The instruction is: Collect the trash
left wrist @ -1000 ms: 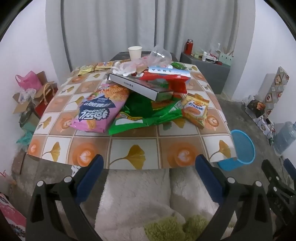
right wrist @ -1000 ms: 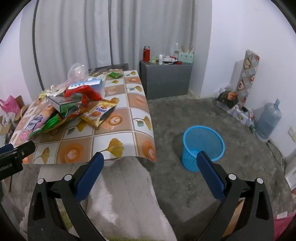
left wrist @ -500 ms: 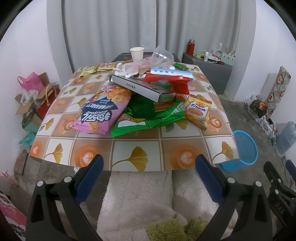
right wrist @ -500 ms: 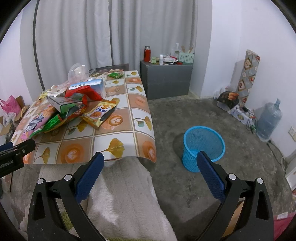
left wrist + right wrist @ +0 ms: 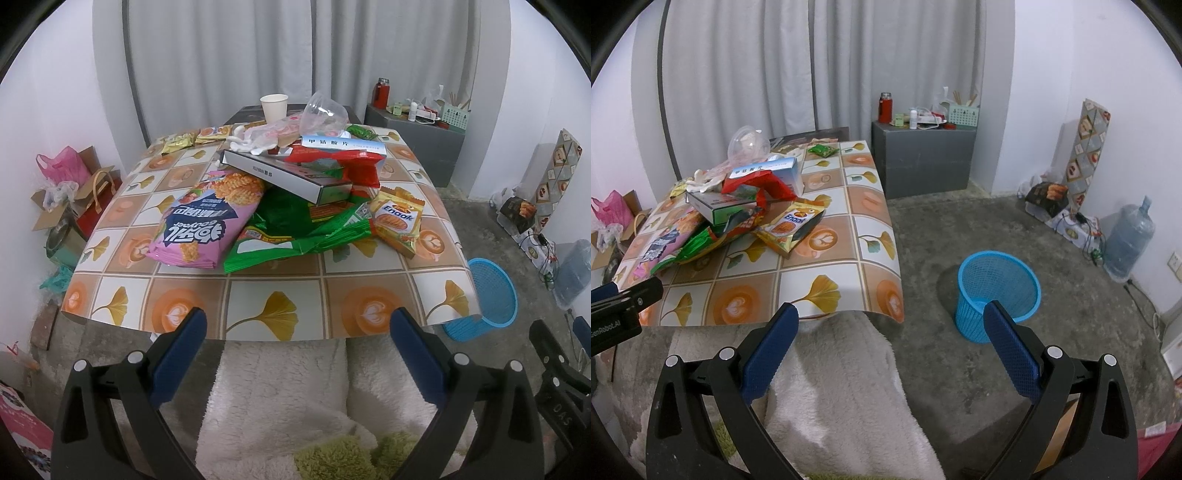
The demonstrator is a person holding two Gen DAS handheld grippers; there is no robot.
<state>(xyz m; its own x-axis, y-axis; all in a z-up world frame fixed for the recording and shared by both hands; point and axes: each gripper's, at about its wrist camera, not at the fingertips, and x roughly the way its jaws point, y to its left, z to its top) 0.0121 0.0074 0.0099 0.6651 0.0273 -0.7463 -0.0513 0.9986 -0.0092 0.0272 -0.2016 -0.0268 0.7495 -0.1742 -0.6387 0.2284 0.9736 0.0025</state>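
Since both our grippers are hanging back short of the table edge, nothing is picked up yet: the left gripper (image 5: 294, 334) and the right gripper (image 5: 891, 326) both have their blue pads spread wide with nothing between them. Right under us is a fluffy white blanket (image 5: 280, 384), soft pile, not trash as far as we can tell.

Nearest on the table (image 5: 258, 299) (glossy tiled-print cover, probably slick) is the pink chip bag (image 5: 201, 225), puffy crinkly film. We'd guess it weighs next to nothing and will slide, so pinch a flat sealed end rather than the belly. Beside it, touching, is the green wrapper (image 5: 295, 232), flattened foil, floppy; grab a loose corner. The yellow snack packet (image 5: 398, 221) sits just right of that, small and semi-stiff.

Further back, a grey carton (image 5: 284, 177) lies tilted on top of the heap, rigid cardboard, best taken across its thin side. The red wrapper (image 5: 343, 162) drapes over it. At the far end are a clear plastic cup (image 5: 325, 116), tipped over, thin and crushable, and an upright paper cup (image 5: 274, 107).

The blue mesh bin (image 5: 997, 291) stands on the floor, well apart to the right.
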